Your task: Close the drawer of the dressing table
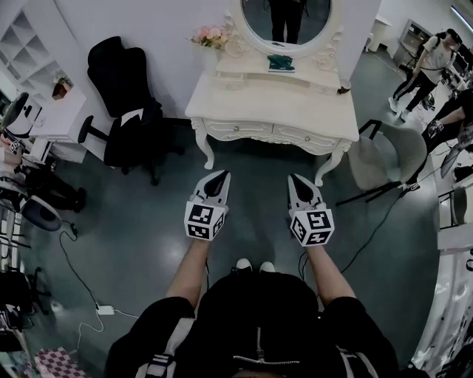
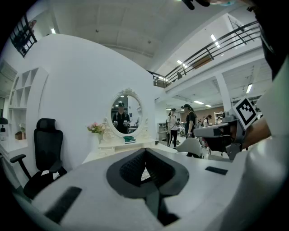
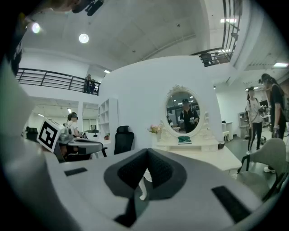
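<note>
The white dressing table with its oval mirror stands ahead of me against the wall. Two drawer fronts with small knobs line its front; I cannot tell whether either is pulled out. My left gripper and right gripper hang side by side over the floor, well short of the table, both pointing at it. Each is shut with nothing held. The left gripper view shows shut jaw tips with the table far off. The right gripper view shows the same, table beyond.
A black office chair stands left of the table, and a grey chair stands to its right. Flowers and a green item sit on the tabletop shelf. Cables trail on the floor at left. People stand at far right.
</note>
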Available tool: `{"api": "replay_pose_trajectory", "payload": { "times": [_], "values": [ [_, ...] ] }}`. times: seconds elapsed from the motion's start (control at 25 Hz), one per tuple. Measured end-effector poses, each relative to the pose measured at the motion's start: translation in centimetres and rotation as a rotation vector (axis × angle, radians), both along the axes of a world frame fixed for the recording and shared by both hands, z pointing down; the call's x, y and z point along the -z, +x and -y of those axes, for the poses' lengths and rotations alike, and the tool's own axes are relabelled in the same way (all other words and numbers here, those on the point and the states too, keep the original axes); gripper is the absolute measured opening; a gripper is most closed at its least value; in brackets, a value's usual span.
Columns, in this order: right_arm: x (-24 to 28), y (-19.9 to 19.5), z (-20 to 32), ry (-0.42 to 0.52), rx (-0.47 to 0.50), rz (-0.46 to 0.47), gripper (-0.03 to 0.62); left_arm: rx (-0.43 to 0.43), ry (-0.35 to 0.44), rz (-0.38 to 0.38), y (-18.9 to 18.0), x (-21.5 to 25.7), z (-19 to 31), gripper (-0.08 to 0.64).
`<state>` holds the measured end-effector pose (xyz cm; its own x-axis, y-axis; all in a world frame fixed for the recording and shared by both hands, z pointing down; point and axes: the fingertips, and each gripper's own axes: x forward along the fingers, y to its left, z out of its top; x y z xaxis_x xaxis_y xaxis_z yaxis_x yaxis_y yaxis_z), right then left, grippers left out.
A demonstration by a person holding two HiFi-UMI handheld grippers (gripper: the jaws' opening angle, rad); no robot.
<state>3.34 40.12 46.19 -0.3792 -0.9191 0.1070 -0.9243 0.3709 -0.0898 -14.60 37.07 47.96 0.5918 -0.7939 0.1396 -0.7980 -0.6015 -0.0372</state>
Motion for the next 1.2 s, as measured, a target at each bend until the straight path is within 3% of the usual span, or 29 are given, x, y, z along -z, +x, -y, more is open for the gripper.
{"api": "replay_pose_trajectory", "payload": {
  "times": [0.68,0.96,1.2],
  "values": [
    [-2.0,-0.1,0.1,-0.032,-0.067,0.023,0.002,-0.053,-0.018,0.009,0.2,-1.9,1.6,0.008],
    [-2.9,1.1,6.4,-0.043,-0.065,0.042,0.002,-0.051,-0.025,0.014,1.5,-2.5,8.0,0.008],
    [-3.6,2.9,15.6,-0.059,-0.037,0.056,0.002,-0.017,-0.044,0.024,3.1,-3.1,16.4,0.008]
  ]
}}
